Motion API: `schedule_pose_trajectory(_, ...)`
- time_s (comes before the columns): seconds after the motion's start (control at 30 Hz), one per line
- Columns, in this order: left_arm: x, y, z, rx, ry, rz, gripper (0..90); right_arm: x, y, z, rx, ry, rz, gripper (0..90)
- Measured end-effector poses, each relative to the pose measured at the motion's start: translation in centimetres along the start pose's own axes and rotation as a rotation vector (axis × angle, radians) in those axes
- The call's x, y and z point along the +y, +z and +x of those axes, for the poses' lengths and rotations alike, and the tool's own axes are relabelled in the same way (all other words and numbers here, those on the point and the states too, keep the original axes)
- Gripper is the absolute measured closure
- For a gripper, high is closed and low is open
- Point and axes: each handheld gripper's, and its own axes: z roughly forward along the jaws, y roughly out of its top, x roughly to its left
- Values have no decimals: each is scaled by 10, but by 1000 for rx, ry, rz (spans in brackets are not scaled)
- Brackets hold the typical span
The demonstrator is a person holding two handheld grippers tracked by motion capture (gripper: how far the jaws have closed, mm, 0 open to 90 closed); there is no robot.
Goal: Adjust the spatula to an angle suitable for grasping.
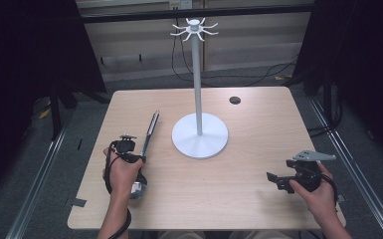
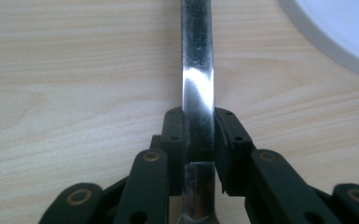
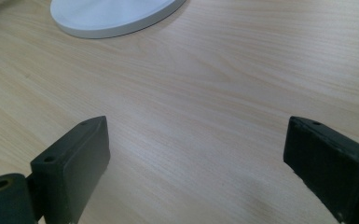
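A light wooden table carries a tall white stand with hooks at its top, its round base resting near the middle. A long metal ladle lies flat on the table left of the stand, handle pointing away from the person. The left gripper sits over the handle, its jaws pressed against both sides of the shiny strip, pinching it just above the bowl. At the table's right edge, the right gripper hangs just above bare wood, jaws spread wide and holding nothing, well apart from the ladle. A small dark disc lies near the far edge.
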Motion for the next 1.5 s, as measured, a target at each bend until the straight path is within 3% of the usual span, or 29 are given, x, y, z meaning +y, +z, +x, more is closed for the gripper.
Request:
schedule_pose_trajectory(0.07, 0, -2, 0, -2, 5, -15, 756, 0, 0, 0, 4, 1, -4, 71)
schedule_pose_trajectory(0.13, -1, -5, 0, -38, -11, -72, 755, 1, 2, 2, 11, 2, -3, 71)
schedule_pose_trajectory(0.17, -1, -7, 1, -41, 2, -72, 756, 2, 3, 3, 11, 2, -2, 71)
schedule_pose_trajectory(0.23, -2, -9, 1, -62, -10, -100, 756, 3, 5, 5, 19, 2, -6, 72)
schedule_pose_trajectory(0.27, -3, -9, 1, -65, -23, -110, 755, 5, 7, 7, 22, 1, -5, 72)
schedule_pose_trajectory(0.37, -3, -11, 2, -65, -11, -115, 755, 7, 10, 11, 31, -5, -6, 72)
schedule_pose_trajectory(0.4, -5, -11, 1, -78, -33, -148, 755, 10, 13, 16, 40, -11, -5, 72)
schedule_pose_trajectory(0.47, -5, -12, 2, -76, -27, -150, 755, 11, 15, 18, 42, -16, -4, 73)
schedule_pose_trajectory(0.57, -7, -17, 1, -89, -23, -212, 755, 18, 23, 28, 62, -26, -3, 75)
schedule_pose_trajectory(0.7, -8, -21, 1, -97, -24, -240, 755, 26, 29, 36, 77, -34, -9, 76)
schedule_pose_trajectory(0.9, -12, -24, -4, -133, -31, -278, 755, 47, 46, 58, 121, -34, -32, 77)
schedule_pose_trajectory(1.4, -20, -36, -13, -124, 4, -352, 755, 102, 79, 112, 211, -58, -69, 112)
schedule_pose_trajectory(1.5, -22, -40, -18, -127, 25, -372, 755, 118, 89, 131, 255, -52, -83, 134)
